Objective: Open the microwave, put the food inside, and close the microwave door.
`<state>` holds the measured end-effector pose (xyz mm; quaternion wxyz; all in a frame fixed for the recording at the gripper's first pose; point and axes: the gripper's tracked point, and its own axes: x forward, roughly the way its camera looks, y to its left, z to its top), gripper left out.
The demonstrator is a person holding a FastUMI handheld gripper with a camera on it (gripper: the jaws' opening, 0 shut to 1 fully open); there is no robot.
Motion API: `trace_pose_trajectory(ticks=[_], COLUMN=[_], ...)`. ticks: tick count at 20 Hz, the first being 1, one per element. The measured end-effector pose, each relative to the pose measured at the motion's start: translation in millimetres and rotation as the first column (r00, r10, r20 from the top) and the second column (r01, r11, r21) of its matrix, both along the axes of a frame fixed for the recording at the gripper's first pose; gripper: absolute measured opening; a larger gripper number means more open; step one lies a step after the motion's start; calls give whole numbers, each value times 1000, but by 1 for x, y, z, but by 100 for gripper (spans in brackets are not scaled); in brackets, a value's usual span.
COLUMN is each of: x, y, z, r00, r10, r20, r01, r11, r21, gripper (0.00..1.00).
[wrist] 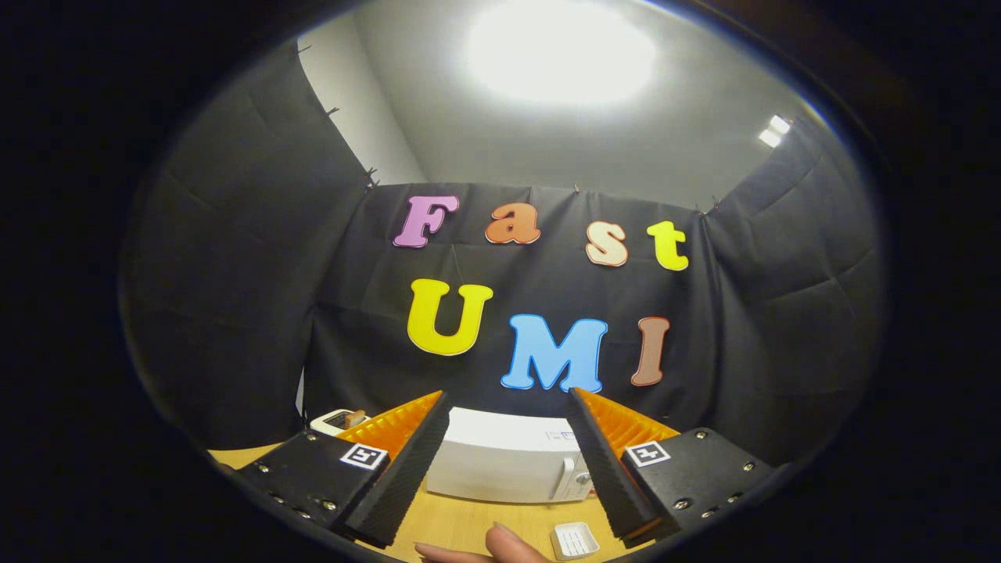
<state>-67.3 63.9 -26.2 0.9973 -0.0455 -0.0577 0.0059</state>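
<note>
The white microwave (504, 461) stands on the wooden table (461, 520) beyond my fingers, seen in the gap between them, its door shut and its handle and knobs at its right end. A small white dish (575, 539) lies on the table in front of the microwave, nearer the right finger; I cannot tell what it holds. My gripper (508, 469) is open, held well above the table with nothing between its black and orange fingers (403, 477).
A white toaster (338, 421) with something brown in its slot stands left of the microwave, behind the left finger. A person's fingertip (500, 546) shows low between the fingers, over the table. Black cloth walls close in the booth.
</note>
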Motion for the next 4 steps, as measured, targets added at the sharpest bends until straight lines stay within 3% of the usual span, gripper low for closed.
trace_pose_trajectory(ticks=[2, 4], x=[0, 6], y=[2, -10], z=[-3, -7], r00=[1000, 999], r10=[22, -4], r20=[-16, -40], r01=[-21, 5], r11=[999, 999], r21=[39, 41], gripper=[95, 95])
